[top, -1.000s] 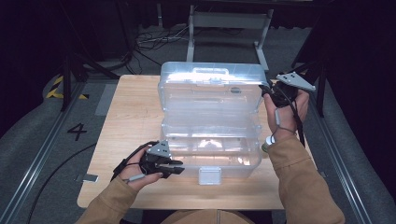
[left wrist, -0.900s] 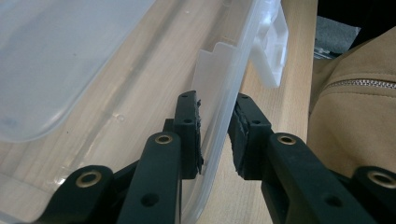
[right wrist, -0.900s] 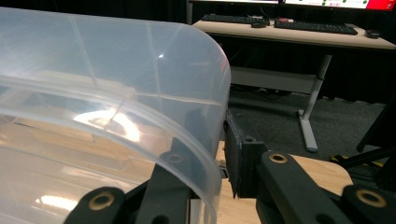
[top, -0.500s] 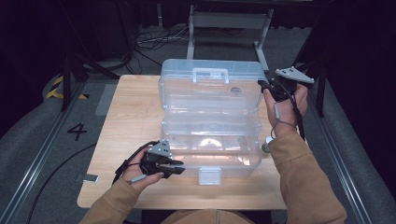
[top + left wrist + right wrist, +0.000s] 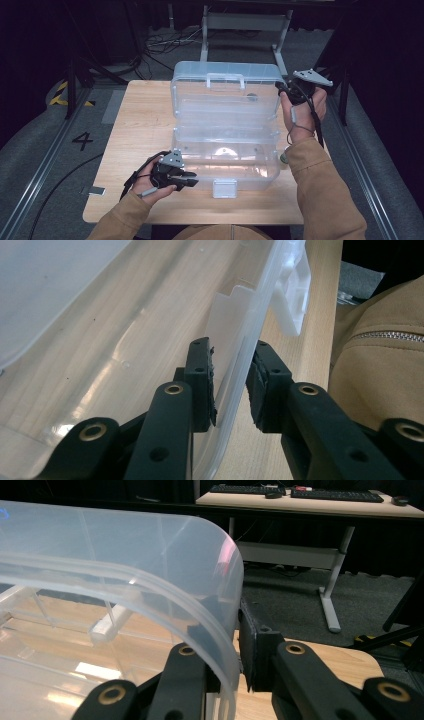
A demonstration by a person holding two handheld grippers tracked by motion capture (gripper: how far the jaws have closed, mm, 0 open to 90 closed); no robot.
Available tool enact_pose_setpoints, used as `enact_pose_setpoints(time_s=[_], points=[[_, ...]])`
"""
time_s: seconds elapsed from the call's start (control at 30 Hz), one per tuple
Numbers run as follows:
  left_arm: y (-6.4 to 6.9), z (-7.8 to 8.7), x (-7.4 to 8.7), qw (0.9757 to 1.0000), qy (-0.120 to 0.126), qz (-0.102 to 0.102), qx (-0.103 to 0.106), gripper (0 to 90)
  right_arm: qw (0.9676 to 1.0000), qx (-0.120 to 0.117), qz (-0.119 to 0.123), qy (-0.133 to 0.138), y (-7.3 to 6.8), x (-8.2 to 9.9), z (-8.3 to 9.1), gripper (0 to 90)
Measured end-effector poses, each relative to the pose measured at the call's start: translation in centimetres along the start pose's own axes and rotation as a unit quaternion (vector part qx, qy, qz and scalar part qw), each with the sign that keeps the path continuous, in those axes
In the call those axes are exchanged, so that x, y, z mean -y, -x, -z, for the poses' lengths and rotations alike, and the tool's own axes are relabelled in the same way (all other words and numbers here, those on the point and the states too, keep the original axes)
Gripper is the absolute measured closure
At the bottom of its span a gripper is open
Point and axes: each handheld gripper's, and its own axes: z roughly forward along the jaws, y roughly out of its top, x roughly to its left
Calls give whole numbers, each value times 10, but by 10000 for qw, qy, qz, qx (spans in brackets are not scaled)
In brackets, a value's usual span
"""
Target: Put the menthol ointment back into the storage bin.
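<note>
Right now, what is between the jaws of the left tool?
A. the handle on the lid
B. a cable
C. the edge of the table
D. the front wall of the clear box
D: in the left gripper view the left tool has its jaws on either side of the front wall of the clear box, near the latch.

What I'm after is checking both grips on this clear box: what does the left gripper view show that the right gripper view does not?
Left gripper view: the left hand-held gripper clamps the box's front wall near the white latch, with a tan jacket at the right. Right gripper view: the right hand-held gripper, whose jaws have just been closing further, pinches the rounded corner of the raised lid; a desk with keyboards stands behind. Both: black jaws on clear plastic, over the wooden table.
</note>
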Motion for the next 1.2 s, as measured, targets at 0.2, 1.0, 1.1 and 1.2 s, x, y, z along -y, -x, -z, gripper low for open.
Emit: enact_pose_setpoints(time_s=[0.2,1.0,1.1,1.2], points=[[0,0,0,10000,-9,35,19,734,10000,24,5,-68,0,-2,-4,809],[-1,0,2,9997,89,186,86,727,9985,-4,-106,-530,9,-13,-37,816],[-1,0,1,9997,72,211,73,725,9983,6,-104,-570,9,-13,-40,817],[-1,0,1,9997,41,219,57,722,9981,-13,-123,-598,11,-13,-45,817]])
